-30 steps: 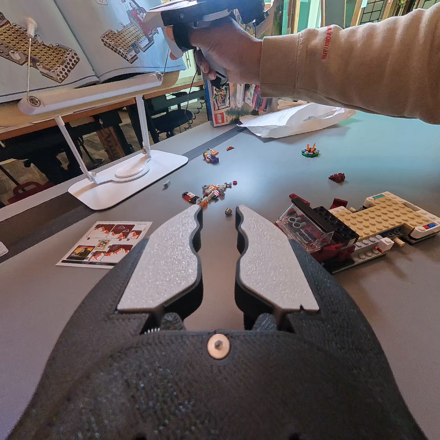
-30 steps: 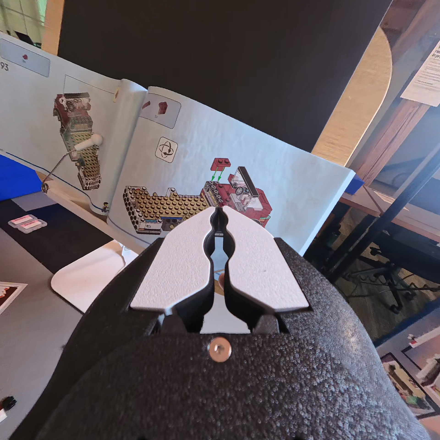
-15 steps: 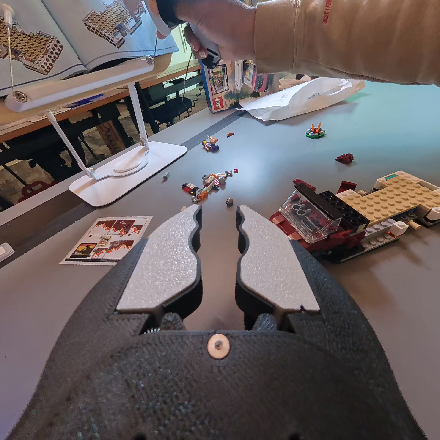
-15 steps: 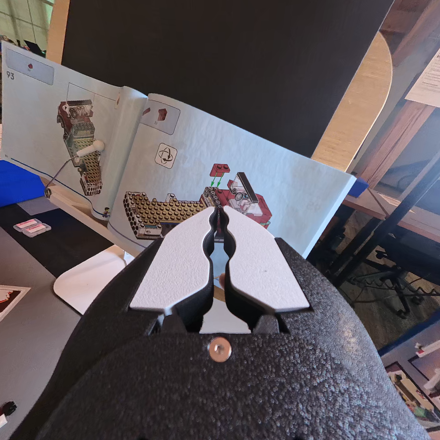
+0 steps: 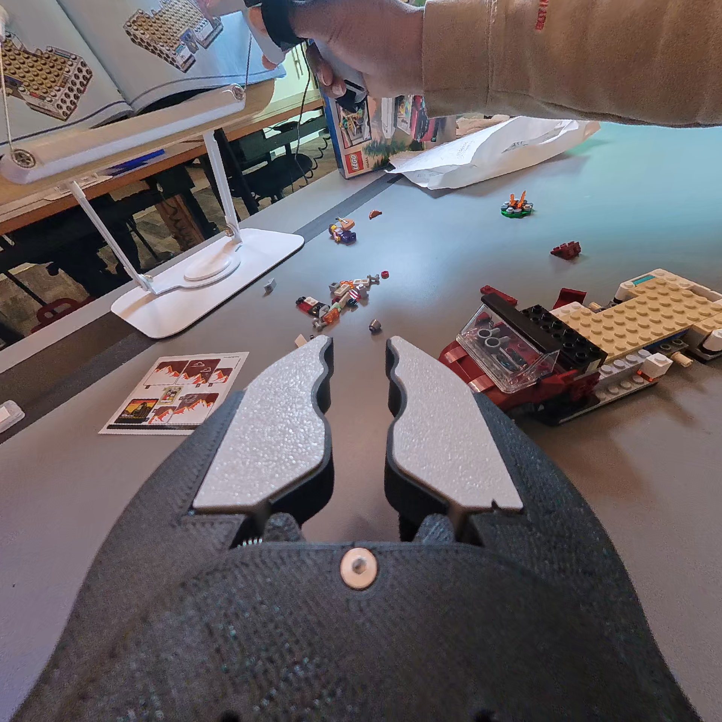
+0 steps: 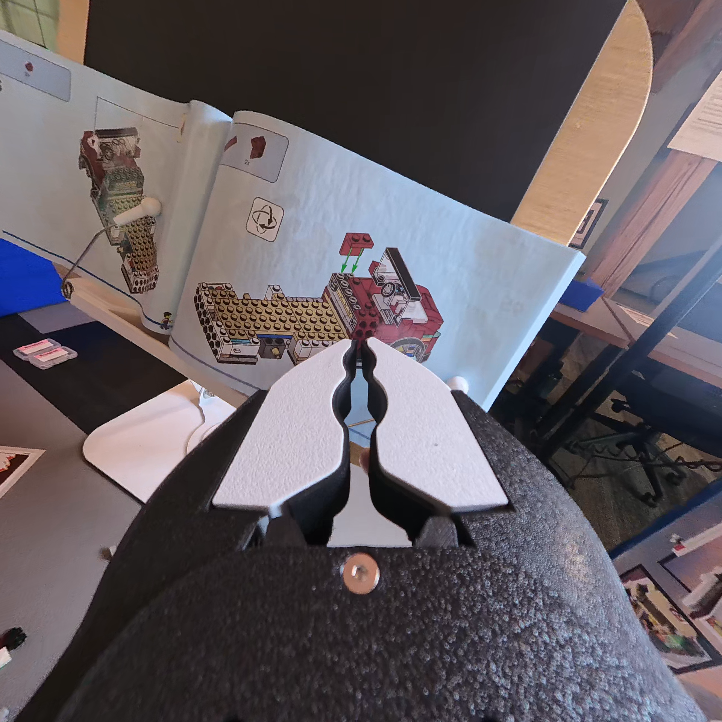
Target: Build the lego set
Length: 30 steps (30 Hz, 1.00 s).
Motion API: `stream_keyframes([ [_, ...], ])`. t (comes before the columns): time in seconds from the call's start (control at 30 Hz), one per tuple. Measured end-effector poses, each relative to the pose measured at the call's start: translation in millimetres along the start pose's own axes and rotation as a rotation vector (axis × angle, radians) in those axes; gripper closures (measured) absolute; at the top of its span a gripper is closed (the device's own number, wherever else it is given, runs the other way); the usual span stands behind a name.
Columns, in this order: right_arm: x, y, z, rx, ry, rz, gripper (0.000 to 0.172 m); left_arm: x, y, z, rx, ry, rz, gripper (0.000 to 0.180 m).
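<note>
My left gripper (image 5: 359, 342) is open and empty, low over the grey table (image 5: 586, 488). A small grey round piece (image 5: 375, 325) and a pile of small loose bricks (image 5: 344, 297) lie just past its tips. A dark red and tan brick truck model (image 5: 547, 351) sits to its right. My right gripper (image 6: 359, 344) is shut, with nothing visible between its pads. It is raised in front of the open instruction booklet (image 6: 351, 242), tips at the drawn truck. In the left wrist view a hand (image 5: 363, 50) holds that gripper up by the booklet (image 5: 156, 47).
The booklet rests on a white stand with a flat base (image 5: 203, 285). A sticker sheet (image 5: 176, 386) lies at the left. Farther off are a minifigure (image 5: 344, 232), a dark red piece (image 5: 566, 250), a green round piece (image 5: 516, 207), a white bag (image 5: 488, 152) and a set box (image 5: 375, 133). Left tips to right tips: about 35 centimeters.
My left gripper has edged toward the loose bricks and stays open. The hand with my right gripper has risen in the left wrist view. My right gripper stays shut before the booklet.
</note>
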State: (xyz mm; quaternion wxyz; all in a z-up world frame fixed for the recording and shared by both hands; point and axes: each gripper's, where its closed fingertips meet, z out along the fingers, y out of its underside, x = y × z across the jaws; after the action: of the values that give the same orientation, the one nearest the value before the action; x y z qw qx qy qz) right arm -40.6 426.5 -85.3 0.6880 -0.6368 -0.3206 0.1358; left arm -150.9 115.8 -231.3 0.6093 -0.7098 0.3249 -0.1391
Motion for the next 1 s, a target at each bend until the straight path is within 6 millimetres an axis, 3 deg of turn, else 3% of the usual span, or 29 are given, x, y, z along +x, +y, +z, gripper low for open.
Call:
stream_keyframes([
  [0.37,3.5,-27.0,7.7,-0.013,0.006,-0.064,0.170,2.0,0.4,-0.3,-0.008,-0.001,0.034,0.156],
  [0.87,-0.6,1.6,-1.9,-0.082,-0.005,-0.088,0.170,6.7,3.2,0.0,-0.029,0.001,0.094,0.157],
  [1.0,-0.9,1.6,-1.6,-0.070,-0.006,-0.089,0.170,6.0,2.6,-0.4,-0.024,-0.001,0.094,0.157],
])
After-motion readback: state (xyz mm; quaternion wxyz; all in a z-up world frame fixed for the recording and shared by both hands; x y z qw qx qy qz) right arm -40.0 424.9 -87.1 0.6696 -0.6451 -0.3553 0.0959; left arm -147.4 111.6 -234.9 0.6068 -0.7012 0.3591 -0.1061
